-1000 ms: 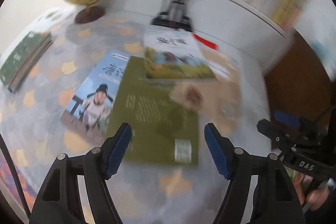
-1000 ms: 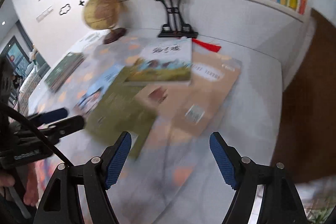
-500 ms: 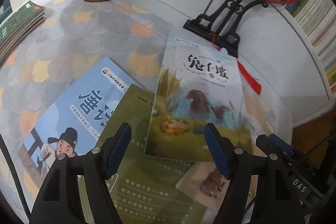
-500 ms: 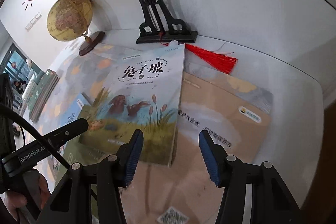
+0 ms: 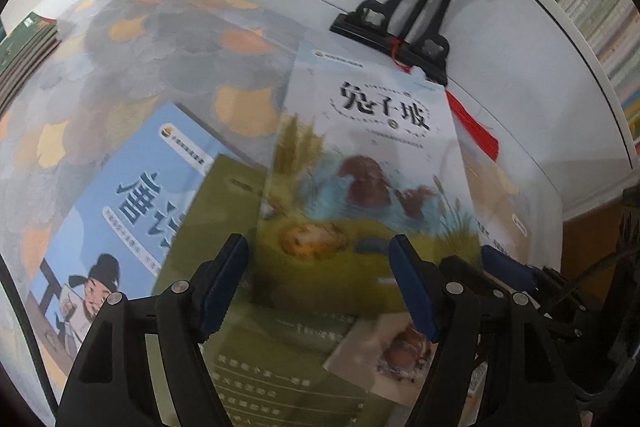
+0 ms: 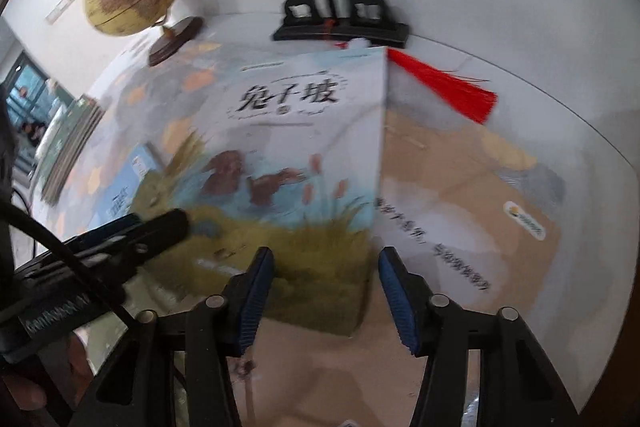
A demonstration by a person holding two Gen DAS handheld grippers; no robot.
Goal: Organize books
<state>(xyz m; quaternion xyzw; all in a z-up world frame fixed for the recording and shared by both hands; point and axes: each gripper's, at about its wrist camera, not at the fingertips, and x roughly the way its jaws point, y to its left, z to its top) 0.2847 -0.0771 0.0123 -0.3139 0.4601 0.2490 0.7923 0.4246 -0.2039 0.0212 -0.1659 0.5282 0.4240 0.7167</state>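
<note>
Just ahead of the left claw (image 5: 320,279), the pond-picture book (image 5: 368,163) on top of the pile carries the big black title 兔子坡 near its far edge; the small print under it is too blurred to read. Off to that claw's left, the blue book (image 5: 132,195) shows large characters 唐 and part of 诗. From the right claw (image 6: 326,291), the black body of the left gripper at its left bears white lettering, "GenRobot.AI", partly smeared. The tan book (image 6: 472,195) to its right has a line of unreadable characters.
</note>
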